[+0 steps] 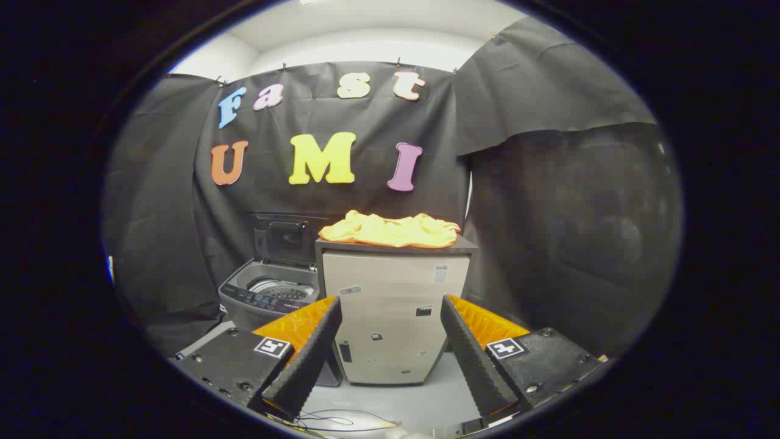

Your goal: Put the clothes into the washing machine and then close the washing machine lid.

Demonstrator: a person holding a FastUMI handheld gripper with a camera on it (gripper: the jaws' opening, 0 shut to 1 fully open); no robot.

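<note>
A booth hung with black cloth (152, 201) stands under a white ceiling, on a pale grey floor (439, 396). At left sits a top-loading washing machine (268, 296), its lid (286, 241) raised upright. Touching its right side stands a beige cabinet (390, 323) bearing small stickers too tiny to read. Yellow clothes (390, 230) lie heaped on its dark top. The gripper (390, 350) is spread wide, empty, fingers framing the cabinet, well short of it.

My fingers (390, 360) stood wide apart with nothing between them. Ahead, the pale cabinet (393, 317) blocked the straight way; beside it the washing machine (268, 296) gaped, lid (286, 241) raised, its drum mouth unobstructed.
</note>
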